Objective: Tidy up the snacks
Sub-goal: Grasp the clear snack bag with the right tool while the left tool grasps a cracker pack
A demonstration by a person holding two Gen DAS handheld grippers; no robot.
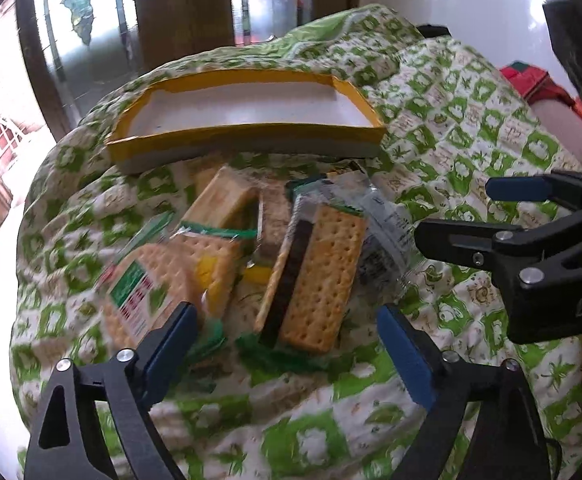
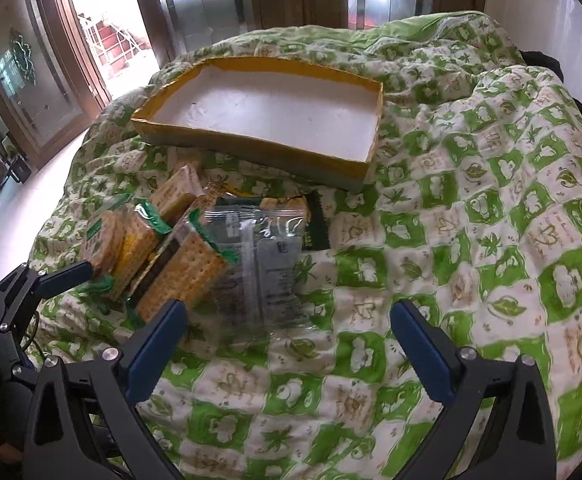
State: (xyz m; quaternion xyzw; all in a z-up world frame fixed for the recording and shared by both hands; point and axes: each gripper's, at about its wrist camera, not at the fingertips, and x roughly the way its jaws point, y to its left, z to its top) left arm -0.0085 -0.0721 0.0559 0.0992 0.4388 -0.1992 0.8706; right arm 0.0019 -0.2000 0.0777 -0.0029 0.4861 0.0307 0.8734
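Note:
Several cracker packs lie in a heap on the green patterned quilt. A tan cracker pack with a dark filling (image 1: 319, 276) (image 2: 183, 276) sits in front, a pack with a green label (image 1: 143, 296) to its left, and a clear dark-printed wrapper (image 2: 267, 264) (image 1: 383, 248) to its right. Behind the heap stands a shallow yellow box with a white inside (image 1: 251, 136) (image 2: 355, 176), nothing in it. My left gripper (image 1: 287, 344) is open just in front of the heap. My right gripper (image 2: 287, 344) is open over the quilt by the clear wrapper; it also shows in the left wrist view (image 1: 455, 216).
The quilt (image 2: 471, 240) covers a rounded, lumpy surface that falls away at the edges. Wooden doors with patterned glass (image 2: 195, 8) stand behind. A red item (image 1: 531, 80) lies at the far right by the white floor.

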